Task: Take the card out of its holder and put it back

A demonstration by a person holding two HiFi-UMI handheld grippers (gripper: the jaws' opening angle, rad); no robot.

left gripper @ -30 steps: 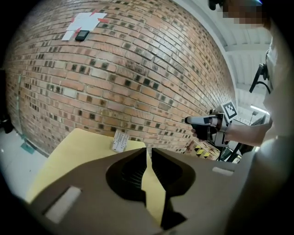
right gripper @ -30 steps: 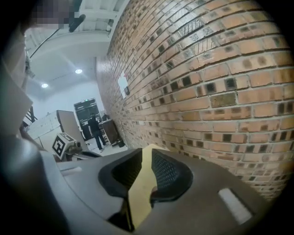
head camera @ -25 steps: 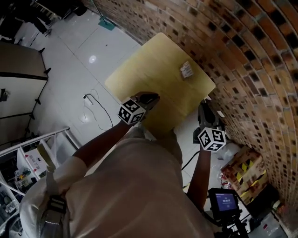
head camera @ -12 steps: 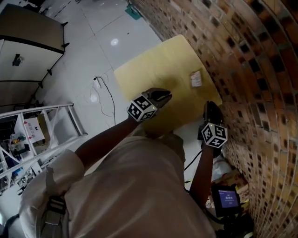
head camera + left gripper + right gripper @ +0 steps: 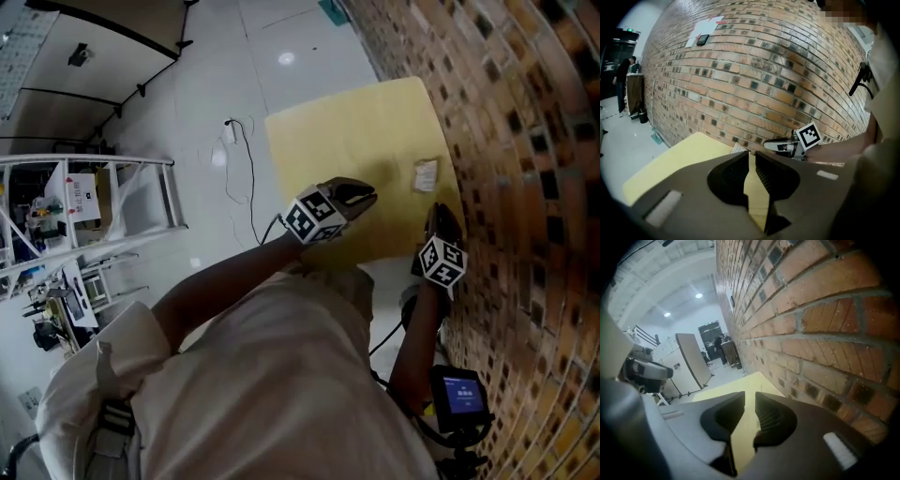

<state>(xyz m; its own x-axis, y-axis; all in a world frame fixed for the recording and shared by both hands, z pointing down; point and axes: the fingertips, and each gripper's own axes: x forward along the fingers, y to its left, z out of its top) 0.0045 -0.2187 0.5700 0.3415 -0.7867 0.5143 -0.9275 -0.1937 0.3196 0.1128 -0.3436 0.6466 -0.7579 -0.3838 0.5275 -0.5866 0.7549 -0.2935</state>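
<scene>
Head view: the card holder lies on the yellow bench by the brick wall, long axis roughly along the wall. It is ahead of the right gripper, which is nearer than the left gripper.

Left gripper view: jaws slightly parted, empty, holder just beyond.

Right gripper view: jaws narrowly apart, empty; holder unseen.

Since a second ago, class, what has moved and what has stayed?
Both grippers moved forward towards the card holder: the right gripper more, now over the edge of the table beside the brick wall; the left gripper less. Nothing was gripped. The card holder lies where it was, untouched.
</scene>
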